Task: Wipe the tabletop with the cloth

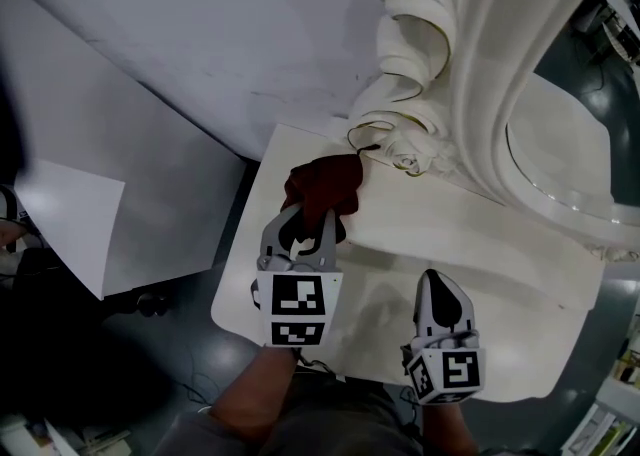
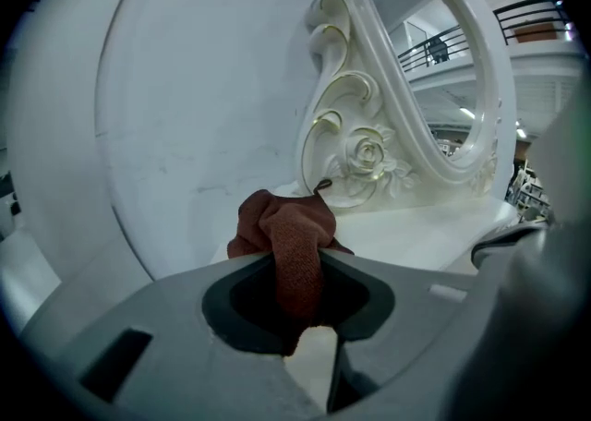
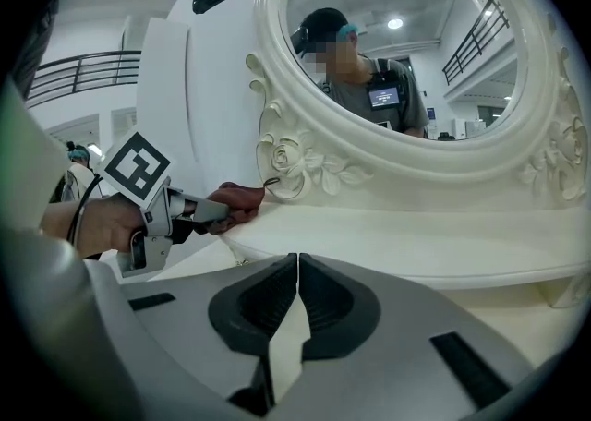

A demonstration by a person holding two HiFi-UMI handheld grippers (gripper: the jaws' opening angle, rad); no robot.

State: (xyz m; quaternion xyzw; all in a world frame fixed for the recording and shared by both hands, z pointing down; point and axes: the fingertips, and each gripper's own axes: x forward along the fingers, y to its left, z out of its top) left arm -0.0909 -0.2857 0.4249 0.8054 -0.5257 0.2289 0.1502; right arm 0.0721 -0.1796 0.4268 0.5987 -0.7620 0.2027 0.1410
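Here we had the cloth [image 1: 322, 184] bunched at the back left of the tabletop [image 1: 480, 274], near the carved foot of the mirror [image 1: 405, 149]. A fold of it was pinched between the jaws of the left gripper [image 1: 308, 224]. We judged that grip sensible: a tight pinch on a gathered fold would let the gripper press the wad down and drag it without losing it. The cloth's small loop lay just beside the carving, so that corner looked like the spot being worked. The right gripper [image 1: 436, 289] hung near the front edge, well apart from the cloth, its jaws pressed together on nothing. We took it to be parked out of the wiping path. Most of the top lay bare to the right, so we reckoned much was left to wipe.
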